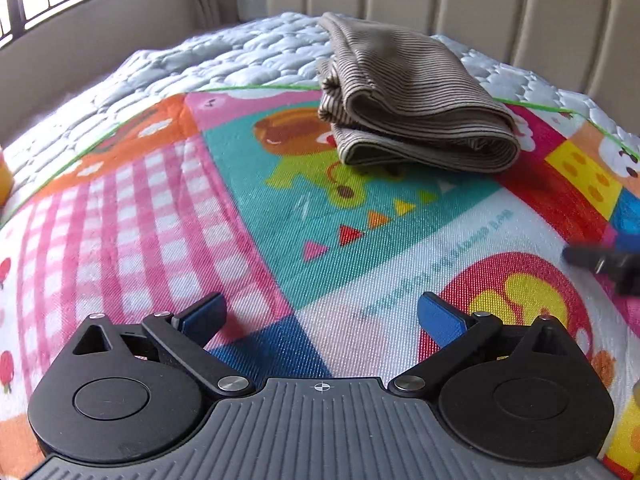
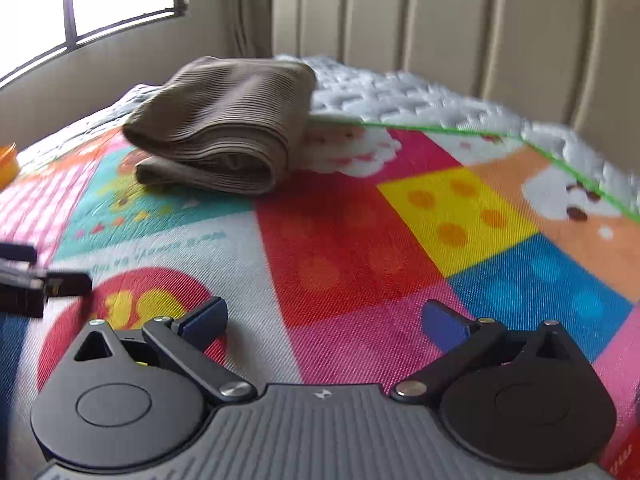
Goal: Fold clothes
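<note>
Left wrist view is showing the left gripper (image 1: 320,318) hanging with jaws spread wide, nothing between them, over the mat (image 1: 280,220); the folded shirt (image 1: 408,100) is lying ahead, well apart. Right wrist view is showing the right gripper (image 2: 324,320) likewise gaping empty, shirt (image 2: 224,124) lying far left.

A folded garment (image 1: 412,100) lies on a mat (image 1: 280,220) ahead of both open grippers, headboard (image 1: 500,8) behind it.

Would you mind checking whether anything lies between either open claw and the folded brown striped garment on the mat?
Nothing visible does. Only bare colourful mat separates the left claw from the folded brown striped garment, and likewise for the right claw. Both claws are open and empty; the garment lies ahead, untouched.
</note>
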`<state>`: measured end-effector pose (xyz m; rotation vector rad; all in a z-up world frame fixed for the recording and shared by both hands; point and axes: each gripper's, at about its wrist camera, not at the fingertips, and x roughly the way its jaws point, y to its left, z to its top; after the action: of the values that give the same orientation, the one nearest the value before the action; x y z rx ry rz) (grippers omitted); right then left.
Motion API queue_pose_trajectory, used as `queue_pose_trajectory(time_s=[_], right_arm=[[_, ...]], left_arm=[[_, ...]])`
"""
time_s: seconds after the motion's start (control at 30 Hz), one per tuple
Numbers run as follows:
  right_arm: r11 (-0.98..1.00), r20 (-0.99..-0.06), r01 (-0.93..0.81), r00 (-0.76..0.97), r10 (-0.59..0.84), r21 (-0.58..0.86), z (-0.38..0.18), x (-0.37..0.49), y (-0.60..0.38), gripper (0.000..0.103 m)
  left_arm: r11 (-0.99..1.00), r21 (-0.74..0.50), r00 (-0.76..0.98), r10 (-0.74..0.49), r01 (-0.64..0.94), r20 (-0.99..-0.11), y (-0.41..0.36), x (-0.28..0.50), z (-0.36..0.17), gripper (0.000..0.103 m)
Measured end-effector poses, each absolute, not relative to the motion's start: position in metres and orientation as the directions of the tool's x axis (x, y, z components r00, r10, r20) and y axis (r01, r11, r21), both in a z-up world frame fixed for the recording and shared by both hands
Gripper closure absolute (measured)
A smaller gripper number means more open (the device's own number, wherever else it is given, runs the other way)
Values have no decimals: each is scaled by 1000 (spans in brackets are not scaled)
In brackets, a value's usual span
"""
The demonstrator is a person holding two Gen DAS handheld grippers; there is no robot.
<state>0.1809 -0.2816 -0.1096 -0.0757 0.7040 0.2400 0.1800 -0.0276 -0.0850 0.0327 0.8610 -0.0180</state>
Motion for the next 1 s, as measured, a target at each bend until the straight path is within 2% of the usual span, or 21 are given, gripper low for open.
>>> queue_pose_trajectory(time_s=[0.2,1.0], right_arm=[[968,-653,-242,724,224,63,-110,183,-288,0],[968,-653,-243,723,227,67,-110,184,-287,0]], left_arm=[[1000,4,735,-20,31,-678,-25,164,-95,0],[999,-7,740,-30,34,-671,-25,164,-95,0]])
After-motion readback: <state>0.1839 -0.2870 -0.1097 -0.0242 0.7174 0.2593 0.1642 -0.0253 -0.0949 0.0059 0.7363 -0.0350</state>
